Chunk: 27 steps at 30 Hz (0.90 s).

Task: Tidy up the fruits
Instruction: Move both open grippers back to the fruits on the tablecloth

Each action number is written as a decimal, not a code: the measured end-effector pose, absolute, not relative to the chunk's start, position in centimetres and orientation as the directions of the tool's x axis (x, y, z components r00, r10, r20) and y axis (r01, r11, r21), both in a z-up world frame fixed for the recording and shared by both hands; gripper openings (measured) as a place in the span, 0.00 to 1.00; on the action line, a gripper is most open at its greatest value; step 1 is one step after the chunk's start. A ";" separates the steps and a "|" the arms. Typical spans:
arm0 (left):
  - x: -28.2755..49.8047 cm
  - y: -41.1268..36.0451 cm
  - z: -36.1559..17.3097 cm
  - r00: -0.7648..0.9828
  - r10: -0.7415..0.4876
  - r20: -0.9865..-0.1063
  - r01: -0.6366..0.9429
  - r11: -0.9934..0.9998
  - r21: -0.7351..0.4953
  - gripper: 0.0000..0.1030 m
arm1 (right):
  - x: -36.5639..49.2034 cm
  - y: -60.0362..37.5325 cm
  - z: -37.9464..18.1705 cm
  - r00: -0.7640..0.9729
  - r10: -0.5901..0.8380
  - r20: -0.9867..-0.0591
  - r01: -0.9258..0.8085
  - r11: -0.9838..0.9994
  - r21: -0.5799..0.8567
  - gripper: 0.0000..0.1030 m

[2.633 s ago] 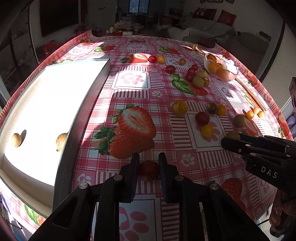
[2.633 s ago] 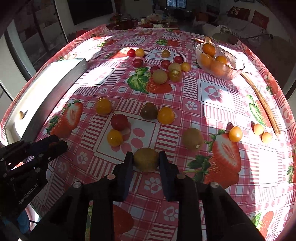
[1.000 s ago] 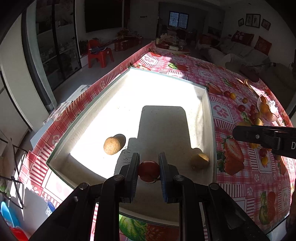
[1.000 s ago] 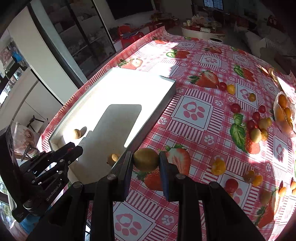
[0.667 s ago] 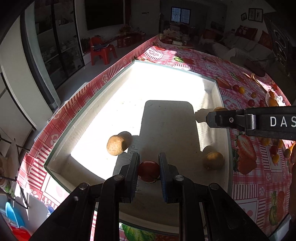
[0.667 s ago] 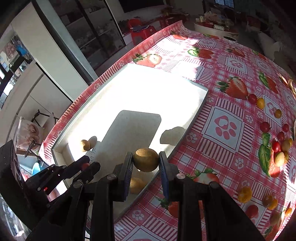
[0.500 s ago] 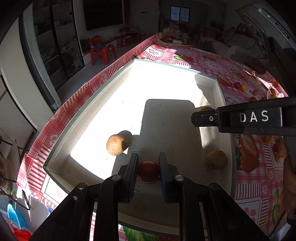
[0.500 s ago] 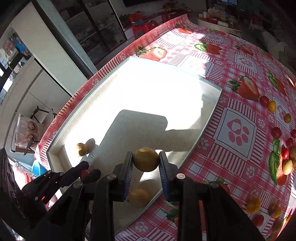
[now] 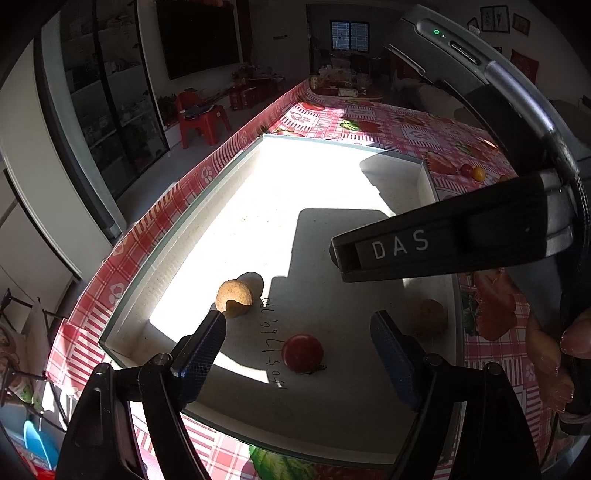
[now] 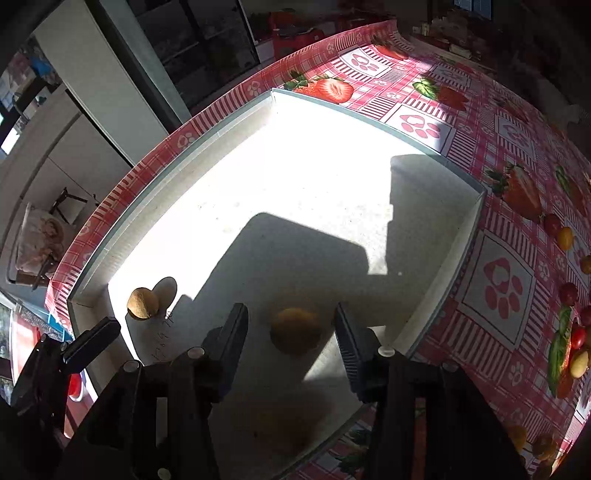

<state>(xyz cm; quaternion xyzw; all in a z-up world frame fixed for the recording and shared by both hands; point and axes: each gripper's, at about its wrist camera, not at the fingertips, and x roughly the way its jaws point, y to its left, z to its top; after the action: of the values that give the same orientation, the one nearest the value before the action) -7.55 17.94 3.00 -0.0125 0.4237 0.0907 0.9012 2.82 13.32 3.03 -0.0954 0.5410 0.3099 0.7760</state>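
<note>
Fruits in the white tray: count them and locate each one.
4: a tan fruit near the tray's left wall, a red tomato at its near end, a brown fruit by its right wall, a second brown fruit under the open right gripper. Shadow may hide more.

Home living and dining room. Strawberry-print tablecloth (image 9: 399, 129) over a table, wall-mounted dark TV (image 9: 199, 37), red plastic chair (image 9: 201, 118) on the floor. Framed pictures (image 9: 502, 16) high on the far wall, glass-fronted cabinets (image 9: 110, 85) at the left.

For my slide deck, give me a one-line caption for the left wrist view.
Left gripper, jaws open, above a red tomato lying in the white tray.
</note>
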 end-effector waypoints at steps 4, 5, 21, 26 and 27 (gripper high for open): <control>-8.0 18.0 3.2 0.623 0.151 -0.768 -0.177 0.983 0.050 0.79 | 3.1 12.6 3.8 0.225 0.424 -0.877 -0.550 0.799 0.245 0.79; -8.1 17.9 3.3 0.623 0.150 -0.767 -0.178 0.983 0.048 0.79 | 3.0 12.2 4.1 0.227 0.436 -0.871 -0.542 0.800 0.259 0.79; -9.1 13.8 5.1 0.639 0.129 -0.758 -0.108 0.991 0.078 0.79 | 0.2 1.3 7.1 0.353 0.446 -0.823 -0.397 0.868 0.300 0.79; -9.1 10.8 5.9 0.656 0.077 -0.750 -0.039 0.997 0.068 0.79 | -1.5 -3.7 6.4 0.393 0.384 -0.835 -0.337 0.905 0.258 0.79; -9.0 10.1 6.1 0.659 0.064 -0.750 -0.023 0.998 0.065 0.79 | -1.8 -4.7 6.3 0.402 0.371 -0.837 -0.325 0.912 0.249 0.79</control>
<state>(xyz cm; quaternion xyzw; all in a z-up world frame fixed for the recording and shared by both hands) -9.04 10.14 6.08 0.0248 0.4124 0.0240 0.9103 -1.81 -4.70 6.29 0.0230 0.5059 0.2081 0.8368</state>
